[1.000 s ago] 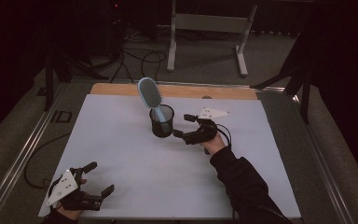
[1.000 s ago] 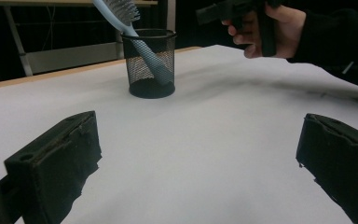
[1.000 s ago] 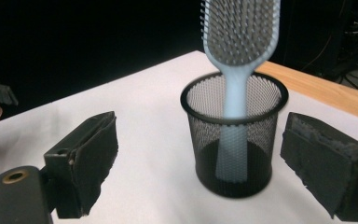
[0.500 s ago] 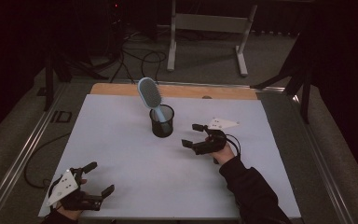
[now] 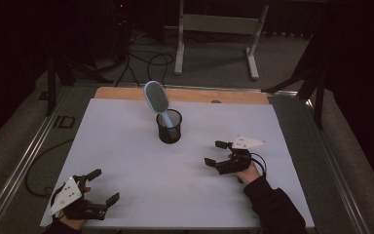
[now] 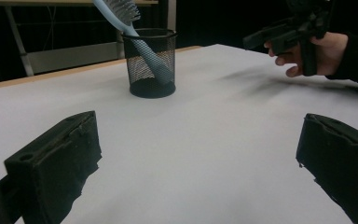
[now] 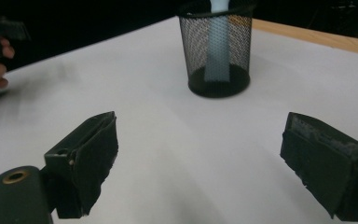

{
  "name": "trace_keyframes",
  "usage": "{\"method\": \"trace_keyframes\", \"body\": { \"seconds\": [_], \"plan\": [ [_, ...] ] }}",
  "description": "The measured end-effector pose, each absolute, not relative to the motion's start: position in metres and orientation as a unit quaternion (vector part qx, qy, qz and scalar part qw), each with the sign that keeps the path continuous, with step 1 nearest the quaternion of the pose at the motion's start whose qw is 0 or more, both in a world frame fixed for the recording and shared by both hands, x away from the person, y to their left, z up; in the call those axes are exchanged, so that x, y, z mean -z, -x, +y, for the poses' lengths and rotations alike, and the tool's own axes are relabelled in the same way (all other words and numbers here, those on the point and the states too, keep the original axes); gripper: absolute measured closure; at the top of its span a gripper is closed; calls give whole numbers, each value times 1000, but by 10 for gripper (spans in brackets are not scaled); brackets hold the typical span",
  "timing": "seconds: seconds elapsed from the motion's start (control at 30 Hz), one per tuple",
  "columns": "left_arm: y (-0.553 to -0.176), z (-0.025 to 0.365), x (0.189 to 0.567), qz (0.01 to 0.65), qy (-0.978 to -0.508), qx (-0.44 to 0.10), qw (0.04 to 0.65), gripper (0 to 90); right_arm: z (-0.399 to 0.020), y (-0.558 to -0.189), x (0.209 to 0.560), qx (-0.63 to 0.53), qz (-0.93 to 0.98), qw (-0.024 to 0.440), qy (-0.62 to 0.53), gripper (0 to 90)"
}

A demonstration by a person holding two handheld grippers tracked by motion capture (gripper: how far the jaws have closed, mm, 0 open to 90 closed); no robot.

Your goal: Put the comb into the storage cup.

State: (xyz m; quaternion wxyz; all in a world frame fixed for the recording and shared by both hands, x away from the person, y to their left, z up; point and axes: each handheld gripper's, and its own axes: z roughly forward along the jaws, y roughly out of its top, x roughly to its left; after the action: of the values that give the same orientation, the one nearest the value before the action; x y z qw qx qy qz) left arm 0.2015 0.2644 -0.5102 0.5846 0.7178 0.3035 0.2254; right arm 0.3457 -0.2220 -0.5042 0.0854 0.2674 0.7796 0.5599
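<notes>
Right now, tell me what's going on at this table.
A person holds a tool in each hand over a white table. A blue hairbrush stands handle-down in a black mesh cup, leaning toward the far left. The right tool is open and empty, to the right of the cup and apart from it. The left tool is open too, at the near left corner. Neither touches the brush or the cup.

The high view looks forward and down over the whole desk (image 5: 126, 146). Both gripper views sit low, near the desktop, facing the mesh cup (image 6: 150, 63) from opposite sides; all share it.
</notes>
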Motion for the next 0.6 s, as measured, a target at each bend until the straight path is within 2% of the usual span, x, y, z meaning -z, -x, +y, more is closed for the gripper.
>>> {"method": "trace_keyframes", "body": {
  "seconds": [0.4, 0.6],
  "plan": [
    [-202, 264, 510, 303, -718, -226, 585, 0, -255, -311, 518, -544, 783, 103, -284, 109],
    [-202, 264, 510, 304, -717, -226, 585, 0, -268, -294, 514, -535, 784, 121, -291, 109]
  ]
}}
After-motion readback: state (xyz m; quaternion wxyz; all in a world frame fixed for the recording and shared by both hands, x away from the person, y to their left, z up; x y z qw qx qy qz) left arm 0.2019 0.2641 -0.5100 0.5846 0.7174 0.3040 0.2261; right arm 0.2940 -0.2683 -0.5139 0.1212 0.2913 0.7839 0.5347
